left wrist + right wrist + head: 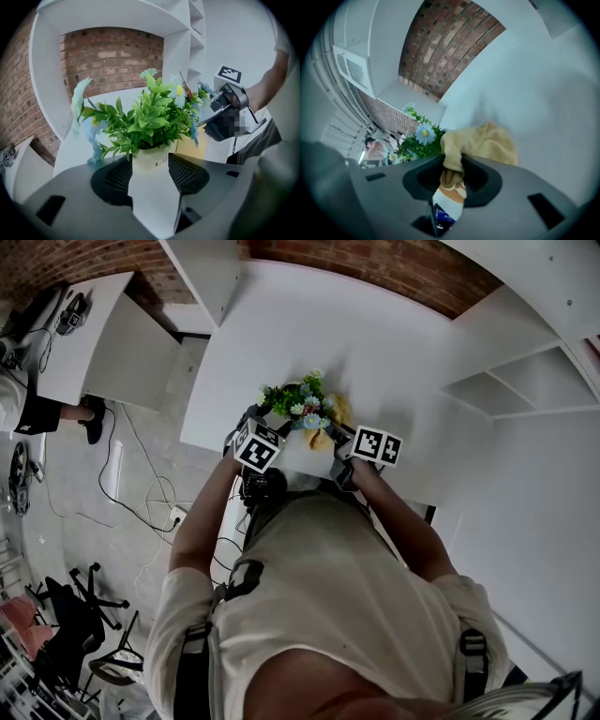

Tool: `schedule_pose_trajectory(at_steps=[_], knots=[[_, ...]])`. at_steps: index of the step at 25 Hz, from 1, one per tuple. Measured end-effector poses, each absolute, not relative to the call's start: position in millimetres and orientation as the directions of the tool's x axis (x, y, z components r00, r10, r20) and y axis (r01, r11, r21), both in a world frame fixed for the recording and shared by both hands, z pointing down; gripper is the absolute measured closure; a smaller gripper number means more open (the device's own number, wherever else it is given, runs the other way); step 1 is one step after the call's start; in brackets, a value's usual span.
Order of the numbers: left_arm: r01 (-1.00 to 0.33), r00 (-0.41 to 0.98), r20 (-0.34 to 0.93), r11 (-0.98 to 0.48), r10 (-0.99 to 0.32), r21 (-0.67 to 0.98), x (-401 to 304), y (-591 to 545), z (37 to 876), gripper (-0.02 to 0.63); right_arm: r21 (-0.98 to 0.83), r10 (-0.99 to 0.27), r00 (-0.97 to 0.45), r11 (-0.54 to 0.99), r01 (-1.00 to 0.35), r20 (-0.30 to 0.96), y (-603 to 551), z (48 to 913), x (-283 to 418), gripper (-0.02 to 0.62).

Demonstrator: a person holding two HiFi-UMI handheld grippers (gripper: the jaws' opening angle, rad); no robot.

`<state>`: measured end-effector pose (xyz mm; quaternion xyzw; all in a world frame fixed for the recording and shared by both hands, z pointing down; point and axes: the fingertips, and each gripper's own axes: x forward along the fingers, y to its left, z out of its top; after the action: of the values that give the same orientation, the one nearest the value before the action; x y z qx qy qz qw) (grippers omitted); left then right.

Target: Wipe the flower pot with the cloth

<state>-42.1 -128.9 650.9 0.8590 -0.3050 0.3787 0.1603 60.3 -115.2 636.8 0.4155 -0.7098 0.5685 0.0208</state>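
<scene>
A white flower pot [151, 161] with green leaves and pale blue flowers [298, 401] stands near the front edge of the white table [375, 343]. My left gripper [150, 172] has the pot between its two pads, which touch its sides. The yellow cloth [483, 143] is bunched in my right gripper [452, 172], which is shut on it and sits just right of the plant. In the head view the cloth [336, 414] lies against the plant's right side, with the left gripper [269, 423] and the right gripper [330, 437] on either side of the pot.
White shelves [525, 381] stand at the table's right, with a brick wall [412, 273] behind. A second white desk [84, 324] with a seated person [37, 409] is at the far left. Cables [150, 493] and a black chair [75, 615] lie on the floor.
</scene>
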Motion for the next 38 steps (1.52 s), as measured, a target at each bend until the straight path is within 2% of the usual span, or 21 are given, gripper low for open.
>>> schedule_pose_trajectory(at_steps=[14,25,27,38], knots=[[-0.691,0.484,0.749,-0.723,-0.452,0.010,-47.1,-132.4,655.0,0.356,-0.822,-0.486,-0.723,0.014,-0.569,0.492,-90.4,646.4,25.2,0.497],[-0.675,0.491,0.745,-0.738,-0.451,-0.001,-50.5,-130.5,649.8,0.356,-0.837,-0.631,-0.650,0.001,-0.547,0.424,-124.7,611.3,68.0,0.497],[-0.677,0.486,0.747,-0.736,-0.454,-0.007,-47.5,-130.3,650.8,0.374,-0.838,-0.620,-0.660,0.007,-0.545,0.424,-125.3,614.9,60.7,0.497],[-0.685,0.445,0.759,-0.727,-0.475,-0.054,-51.8,-132.1,656.8,0.373,-0.800,-0.482,-0.712,0.038,-0.599,0.511,-91.3,655.7,34.9,0.497]])
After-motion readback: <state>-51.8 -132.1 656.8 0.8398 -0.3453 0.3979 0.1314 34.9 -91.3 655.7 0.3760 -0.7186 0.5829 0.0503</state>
